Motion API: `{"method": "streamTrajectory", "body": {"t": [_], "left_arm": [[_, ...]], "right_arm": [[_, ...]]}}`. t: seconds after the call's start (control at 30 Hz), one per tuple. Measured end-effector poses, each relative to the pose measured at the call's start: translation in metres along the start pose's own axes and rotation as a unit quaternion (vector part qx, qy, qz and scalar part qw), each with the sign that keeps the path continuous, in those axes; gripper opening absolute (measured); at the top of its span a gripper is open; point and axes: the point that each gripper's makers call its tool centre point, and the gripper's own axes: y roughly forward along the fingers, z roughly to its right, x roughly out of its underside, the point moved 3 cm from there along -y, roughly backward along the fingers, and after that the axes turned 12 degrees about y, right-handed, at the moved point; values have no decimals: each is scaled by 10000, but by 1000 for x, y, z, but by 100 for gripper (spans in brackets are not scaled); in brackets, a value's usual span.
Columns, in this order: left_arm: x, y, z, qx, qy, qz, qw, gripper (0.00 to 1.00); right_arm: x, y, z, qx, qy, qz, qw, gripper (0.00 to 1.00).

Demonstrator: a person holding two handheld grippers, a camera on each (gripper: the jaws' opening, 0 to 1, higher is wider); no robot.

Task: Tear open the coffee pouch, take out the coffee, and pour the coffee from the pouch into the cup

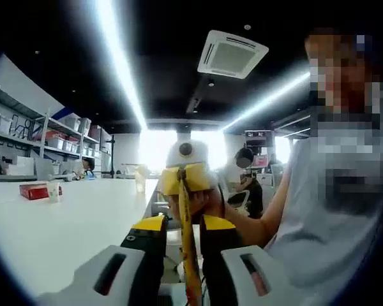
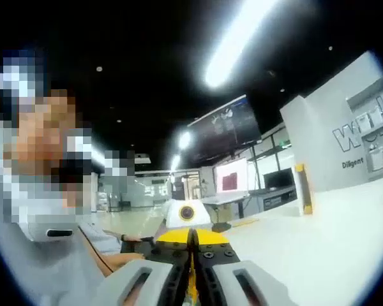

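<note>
White table (image 1: 70, 217): both hand-held grippers pinch coffee pouch (image 1: 187, 242).

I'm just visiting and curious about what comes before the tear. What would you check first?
1. Left gripper jaws shut on the thin yellow coffee pouch: ok.
2. Right gripper jaws shut on the same pouch: ok.
3. Pouch spans between both grippers: ok.
4. Pouch already torn open: cannot tell.
5. Small white paper cup beneath the pouch: not ok; it stands far off on the white table.
</note>
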Motion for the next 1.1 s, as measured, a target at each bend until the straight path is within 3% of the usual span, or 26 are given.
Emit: {"method": "streamTrajectory", "body": {"t": [0.03, 0.1, 0.23, 0.4, 0.53, 0.6, 0.7, 0.87, 0.97, 1.03, 1.1], "left_arm": [[-3, -1, 3, 95, -44, 56, 9999, 27], [-5, -4, -1, -9, -94, 99, 9999, 29], [1, -10, -22, -555, -73, -29, 9984, 40], [6, -19, -32, -741, -90, -167, 9971, 38], [2, -31, -37, -851, -89, -155, 9962, 39], [-4, -37, -37, -931, -12, -115, 9956, 38], [-13, -48, -44, -1167, 9, 20, 9932, 37], [-11, -66, -58, -1636, 166, -235, 9861, 35], [-12, -75, -63, -1757, 149, -190, 9842, 34], [-12, -79, -66, -1839, 149, -154, 9827, 33], [-13, -82, -67, -1891, 148, -154, 9817, 32]], "right_arm": [[-1, 0, 0, 7, -39, -20, 10000, 2], [-3, -2, 12, 273, -322, -223, 9989, 2], [-15, -10, 39, 721, -432, -291, 9960, 2], [-20, -6, 20, 339, -370, -306, 9983, 2], [-20, -4, 17, 308, -451, -341, 9979, 2], [-21, -10, 38, 852, -722, -464, 9927, 2], [-22, -14, 50, 1195, -934, -569, 9868, 1], [-25, -8, 22, 569, -609, -395, 9957, 1], [-27, -4, 3, 235, -552, -344, 9976, 1], [-27, -2, 0, 219, -565, -338, 9976, 1], [-25, -4, 12, 508, -755, -457, 9948, 1]]}}
